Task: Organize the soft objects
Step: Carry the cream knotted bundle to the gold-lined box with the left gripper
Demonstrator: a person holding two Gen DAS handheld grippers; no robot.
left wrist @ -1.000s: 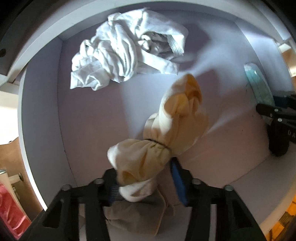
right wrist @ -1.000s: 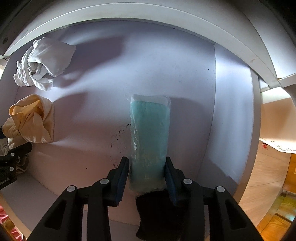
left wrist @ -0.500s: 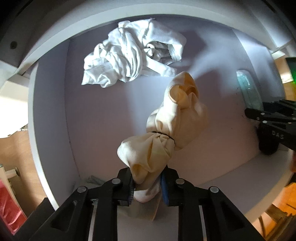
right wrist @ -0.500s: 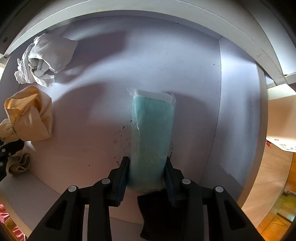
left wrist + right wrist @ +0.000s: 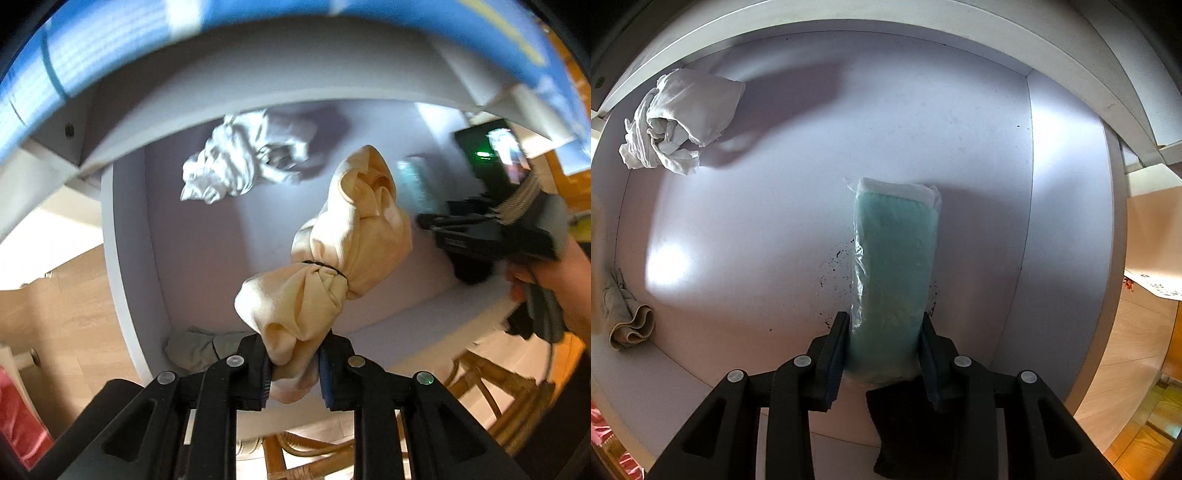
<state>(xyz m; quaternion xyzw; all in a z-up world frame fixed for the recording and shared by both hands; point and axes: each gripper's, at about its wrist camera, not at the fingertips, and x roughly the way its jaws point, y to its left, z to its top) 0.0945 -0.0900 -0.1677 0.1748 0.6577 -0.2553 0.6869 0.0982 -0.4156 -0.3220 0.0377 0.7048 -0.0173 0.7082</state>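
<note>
Inside a white box (image 5: 1071,206) seen from above, two hand-held grippers each grip a soft item. At the far left corner lies a crumpled white cloth (image 5: 679,122), well apart from everything else. Near the left wall, at the box's near edge, a small beige rag (image 5: 626,317) lies bunched on the floor.

The left gripper (image 5: 293,369) has its jaws pressed tight on the lower end of a cream bundle (image 5: 332,266), a cloth cinched at its middle by a thin black band (image 5: 325,266). The bundle hangs clear of the floor, its upper fold reaching toward the white cloth but not touching it. The left view is blurred at its edges, where a blue strip (image 5: 110,44) crosses the top.

Right of centre, the right gripper (image 5: 882,347) pinches the near end of a teal pack (image 5: 894,258) wrapped in clear plastic, one blue pad on each long side. The pack stretches away from the jaws toward the far wall; whether its far end rests on the floor cannot be told. Black specks (image 5: 836,258) dot the floor just left of it. A dark cloth (image 5: 905,424) lies beneath the jaws at the near edge.

At far right in the left view, a person's hand (image 5: 546,280) holds the right gripper's handle.
</note>
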